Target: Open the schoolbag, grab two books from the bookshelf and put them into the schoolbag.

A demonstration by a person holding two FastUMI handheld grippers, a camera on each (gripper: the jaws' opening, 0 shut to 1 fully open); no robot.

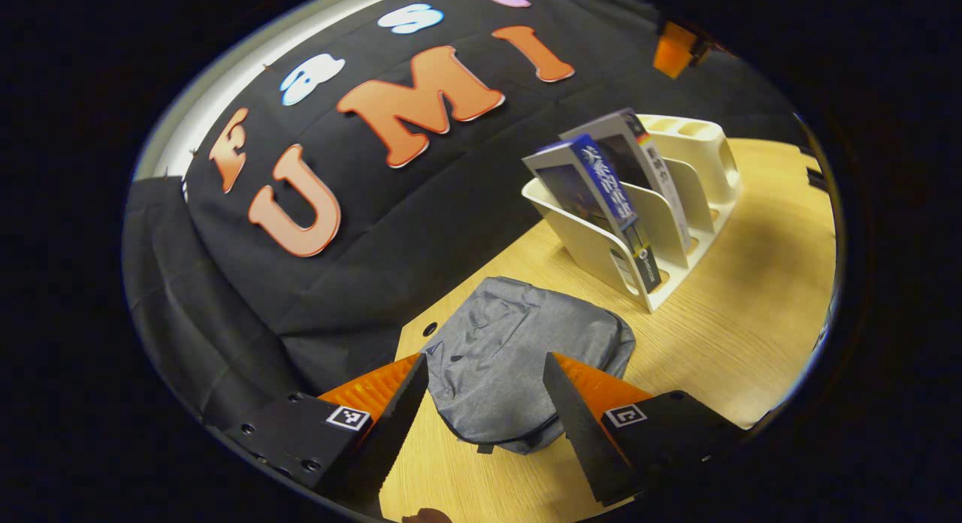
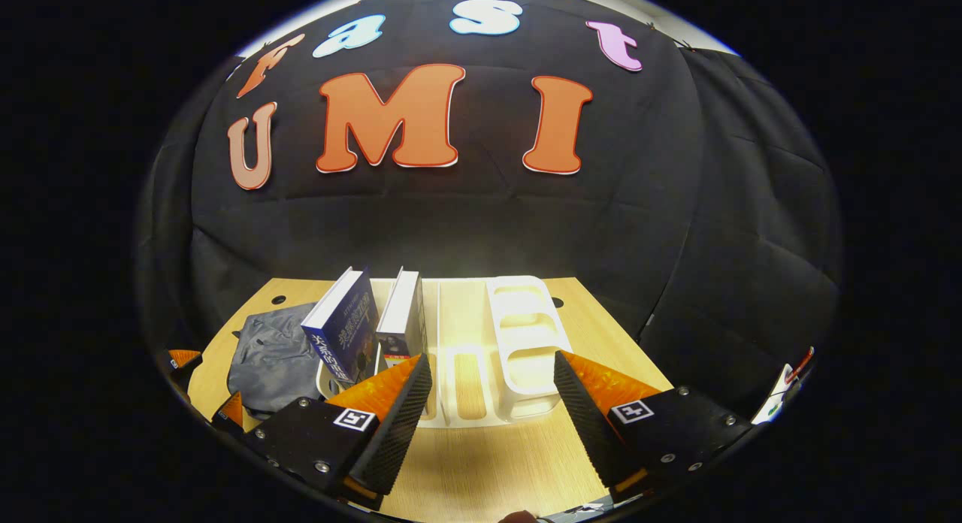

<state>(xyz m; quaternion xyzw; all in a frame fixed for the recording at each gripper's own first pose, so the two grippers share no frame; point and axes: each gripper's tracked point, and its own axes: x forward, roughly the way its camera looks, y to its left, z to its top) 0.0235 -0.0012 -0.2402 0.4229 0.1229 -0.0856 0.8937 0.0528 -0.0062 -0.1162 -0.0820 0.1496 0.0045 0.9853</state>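
Landmark: white bookshelf on wooden table.

- Schoolbag: grey, flat on table, just beside shelf's near end in left gripper view; closed as far as visible. In right gripper view it lies left of shelf.
- Blue book: in shelf's end slot nearest the bag, leaning, spine up.
- 2nd book: next slot along, white spine, leaning the same way. Other slots farther from the bag.
- Left gripper: held above table, aimed down over the bag, well short of shelf; fingers spread wide, holding nothing.
- Right gripper: level w/ table, facing shelf front, fingers spread wide, holding nothing; left finger near blue book & 2nd book, not touching.
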